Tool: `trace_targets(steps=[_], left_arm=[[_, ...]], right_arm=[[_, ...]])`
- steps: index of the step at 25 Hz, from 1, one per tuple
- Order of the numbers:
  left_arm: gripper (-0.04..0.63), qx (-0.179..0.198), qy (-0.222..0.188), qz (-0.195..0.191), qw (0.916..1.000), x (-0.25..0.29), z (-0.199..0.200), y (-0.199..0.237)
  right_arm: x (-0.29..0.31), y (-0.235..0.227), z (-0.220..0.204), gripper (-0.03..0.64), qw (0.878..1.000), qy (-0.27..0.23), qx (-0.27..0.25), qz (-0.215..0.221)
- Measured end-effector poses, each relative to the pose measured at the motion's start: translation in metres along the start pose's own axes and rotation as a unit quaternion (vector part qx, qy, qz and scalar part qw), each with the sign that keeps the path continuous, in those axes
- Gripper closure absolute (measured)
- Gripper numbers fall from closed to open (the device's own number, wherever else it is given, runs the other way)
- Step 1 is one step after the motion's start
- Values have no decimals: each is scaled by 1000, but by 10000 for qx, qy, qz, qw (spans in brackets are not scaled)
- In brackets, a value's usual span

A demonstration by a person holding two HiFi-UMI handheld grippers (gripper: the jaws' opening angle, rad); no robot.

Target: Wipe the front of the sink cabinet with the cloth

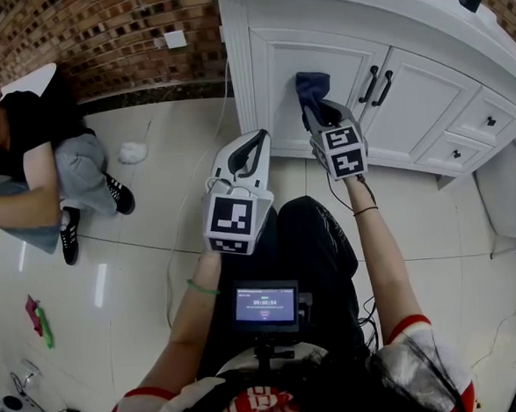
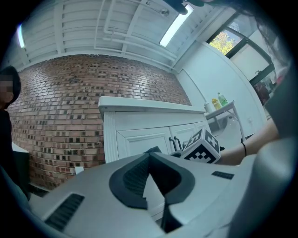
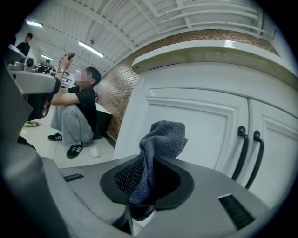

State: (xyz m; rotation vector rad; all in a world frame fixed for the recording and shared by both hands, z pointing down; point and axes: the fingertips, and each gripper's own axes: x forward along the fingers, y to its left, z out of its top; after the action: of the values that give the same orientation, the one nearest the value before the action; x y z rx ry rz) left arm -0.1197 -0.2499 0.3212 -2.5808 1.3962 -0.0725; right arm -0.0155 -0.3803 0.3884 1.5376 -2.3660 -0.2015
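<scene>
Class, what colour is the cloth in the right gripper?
Dark blue-grey cloth, best seen in the right gripper view.

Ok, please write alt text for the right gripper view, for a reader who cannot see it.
The right gripper is shut on a grey cloth, held up before a white cabinet door beside two black handles. A person sits at the left.

The cloth (image 3: 160, 139) is a dark blue-grey terry thing, bunched up and poking upright out of the right gripper (image 1: 320, 115), which has it pinched tight. It sits right at the left door of the white sink cabinet (image 1: 277, 72). Both doors are shut.
</scene>
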Motion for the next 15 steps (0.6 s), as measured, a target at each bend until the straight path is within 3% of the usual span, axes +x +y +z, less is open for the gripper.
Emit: trace_targets(steps=[8,15], left_arm=[[560,-33,4,-15,10000,0,-1,0],[560,-98,14,-32,9999,-5,-4,3]], right_arm=[[44,70,16,548,9969,-56,-365,701],[62,80,-2,548,9966,225,-364,698]])
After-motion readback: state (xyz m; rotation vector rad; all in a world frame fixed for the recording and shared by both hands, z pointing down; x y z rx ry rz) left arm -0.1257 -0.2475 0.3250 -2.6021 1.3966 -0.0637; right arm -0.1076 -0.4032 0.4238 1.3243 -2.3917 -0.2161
